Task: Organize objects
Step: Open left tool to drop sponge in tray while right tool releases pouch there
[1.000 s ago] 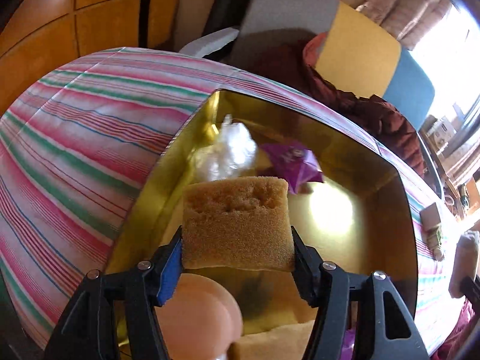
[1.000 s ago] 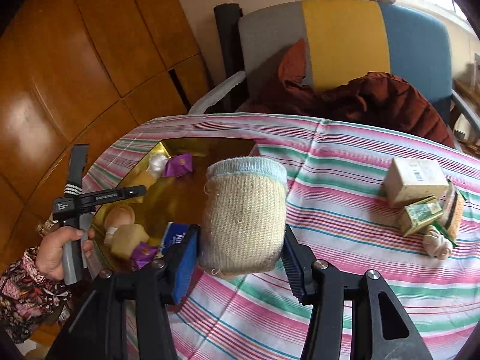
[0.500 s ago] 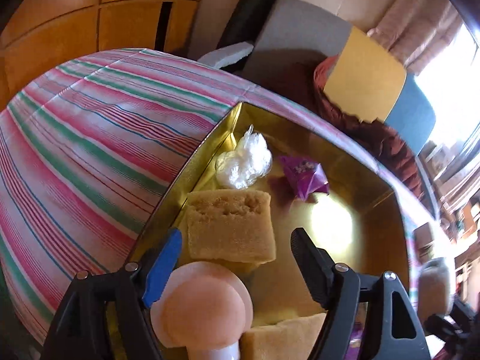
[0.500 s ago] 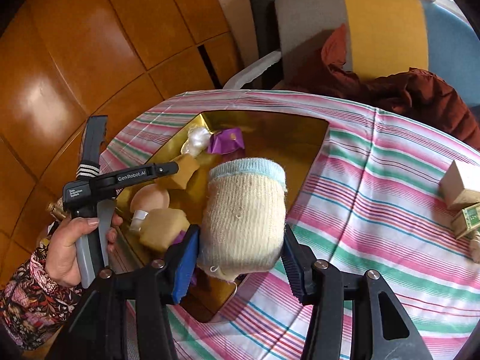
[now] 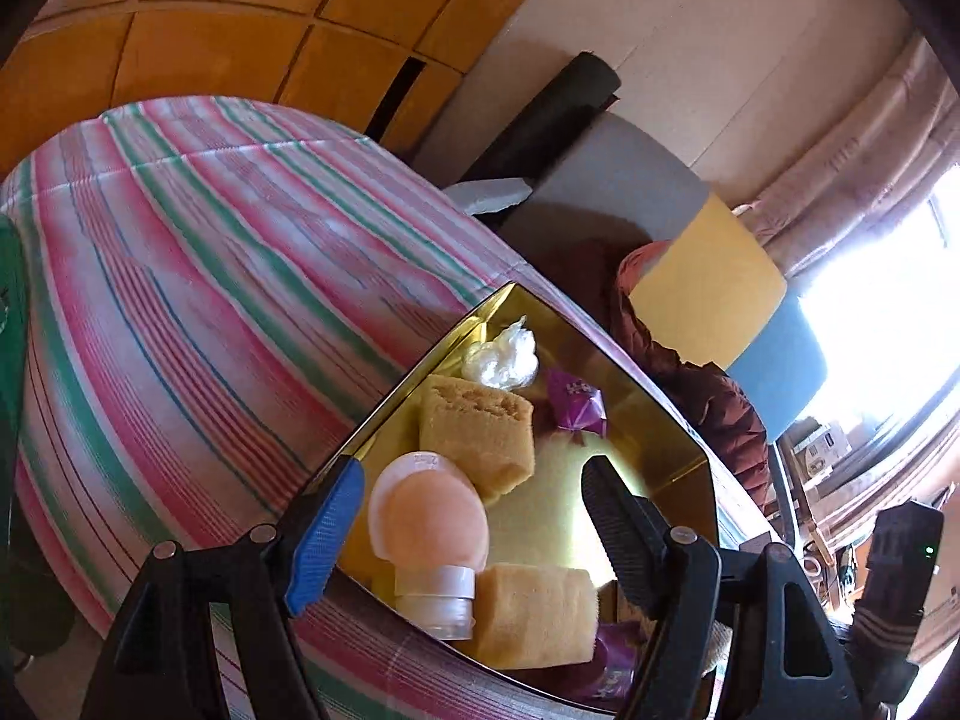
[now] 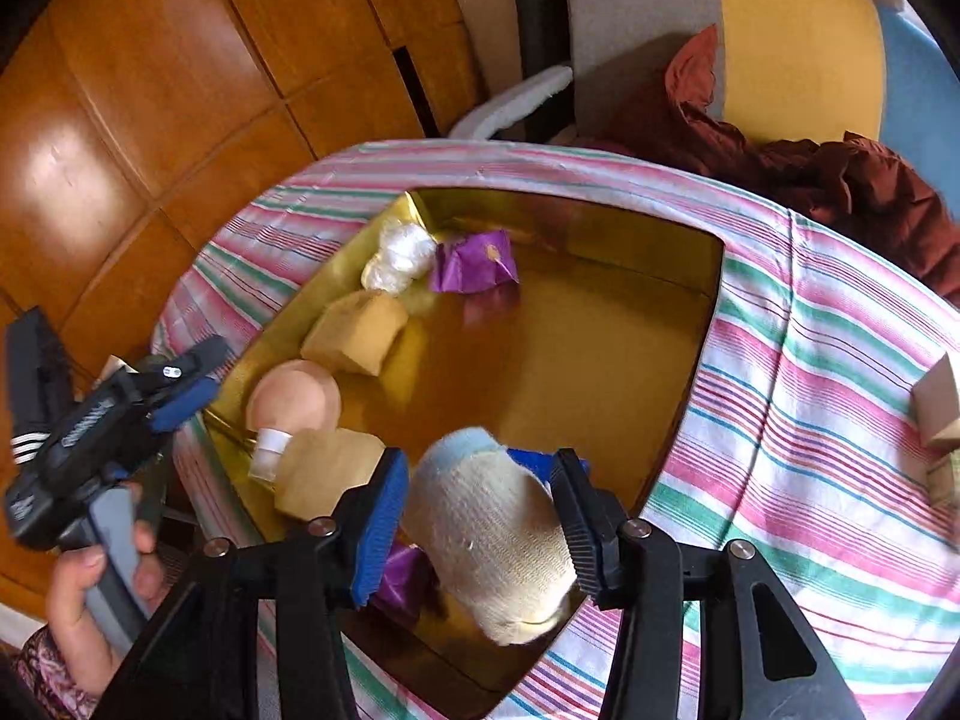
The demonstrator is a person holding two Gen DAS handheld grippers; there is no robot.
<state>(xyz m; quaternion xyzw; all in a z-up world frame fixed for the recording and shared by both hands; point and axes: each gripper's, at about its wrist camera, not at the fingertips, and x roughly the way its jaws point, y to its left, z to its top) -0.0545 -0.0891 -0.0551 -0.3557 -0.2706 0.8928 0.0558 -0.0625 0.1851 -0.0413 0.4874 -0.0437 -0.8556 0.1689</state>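
Your right gripper [image 6: 477, 531] is opening around the knitted sock roll [image 6: 492, 534] over the gold tray [image 6: 702, 312] — soft, light, squashy; take its middle.

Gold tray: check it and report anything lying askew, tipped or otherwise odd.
In the gold tray, the pink bottle lies on its side, cap toward the near rim, rather than upright. The knit sock tilts between the right gripper's opening jaws over the near corner. Nothing looks spilled or damaged.
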